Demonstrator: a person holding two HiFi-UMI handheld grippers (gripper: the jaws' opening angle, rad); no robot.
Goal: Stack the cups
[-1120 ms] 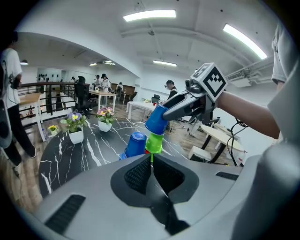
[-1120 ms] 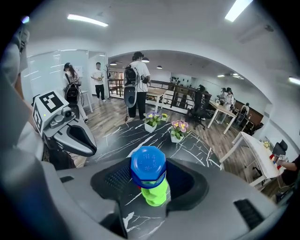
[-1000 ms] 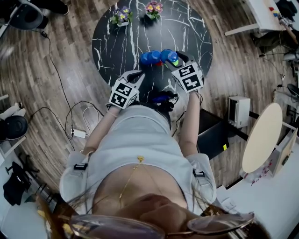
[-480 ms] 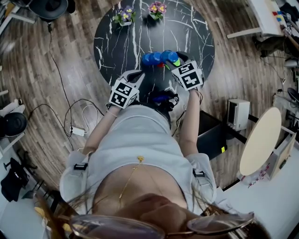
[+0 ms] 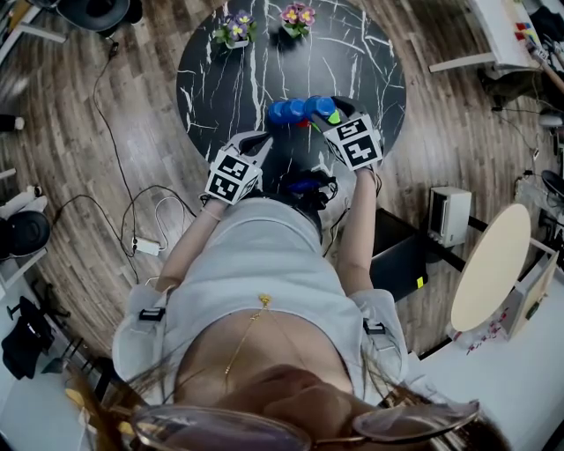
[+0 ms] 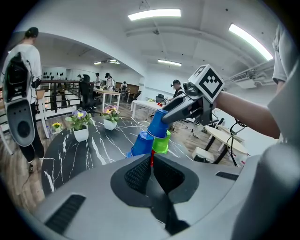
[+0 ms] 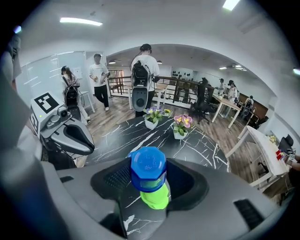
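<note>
On the black marble round table (image 5: 220, 79) a blue cup (image 5: 285, 110) stands upside down. My right gripper (image 5: 322, 109) is shut on a second blue cup (image 7: 148, 168), held upside down and tilted over a green cup (image 7: 155, 197). From the left gripper view, that held blue cup (image 6: 159, 123) sits on top of the green cup (image 6: 161, 143), beside the standing blue cup (image 6: 140, 143). My left gripper (image 6: 151, 163) is shut and empty, hanging near the table's front edge a little left of the cups. A red sliver shows just past its tips.
Two small flower pots (image 5: 231, 31) (image 5: 292, 16) stand at the table's far edge. Cables and a power strip (image 5: 145, 249) lie on the wooden floor at left. A white box (image 5: 449, 210) stands at right. Several people stand beyond the table (image 7: 145, 75).
</note>
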